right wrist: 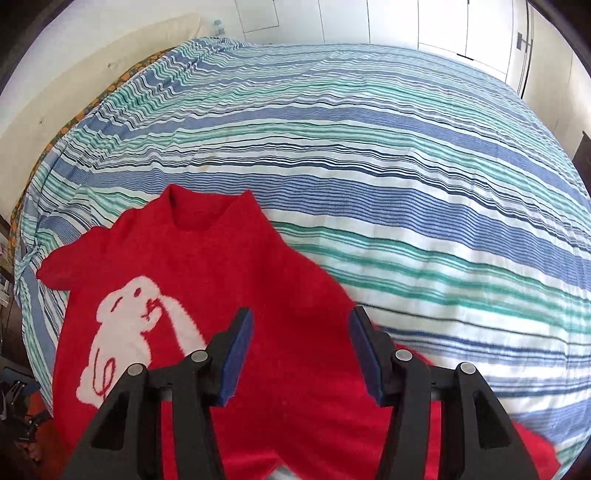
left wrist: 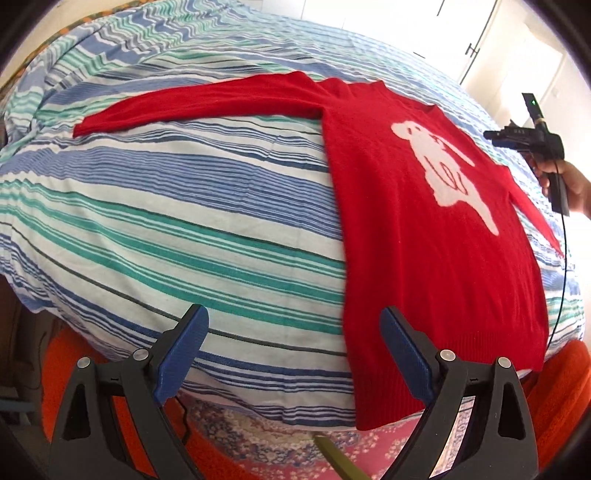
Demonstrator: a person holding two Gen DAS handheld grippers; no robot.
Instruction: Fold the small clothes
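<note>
A red sweater (left wrist: 424, 240) with a white rabbit motif (left wrist: 443, 173) lies flat, front up, on a striped bed sheet (left wrist: 166, 206). One sleeve (left wrist: 192, 107) stretches out to the left. My left gripper (left wrist: 295, 317) stands wide open above the bed's near edge with nothing between its fingers; its right finger (left wrist: 406, 354) is over the sweater's hem corner. A hand holds my right gripper (left wrist: 517, 138) beside the sweater's far right side. In the right wrist view the right gripper (right wrist: 301, 321) hovers open over the sweater (right wrist: 221, 266) by its right shoulder, gripping nothing.
The striped sheet (right wrist: 406, 184) covers the whole bed to the right and beyond the sweater. Orange fabric (left wrist: 565, 387) and a flowered cloth (left wrist: 277, 435) lie below the near edge. A thin cable (left wrist: 562, 277) hangs from the right gripper. White cupboard doors (right wrist: 443, 26) stand behind the bed.
</note>
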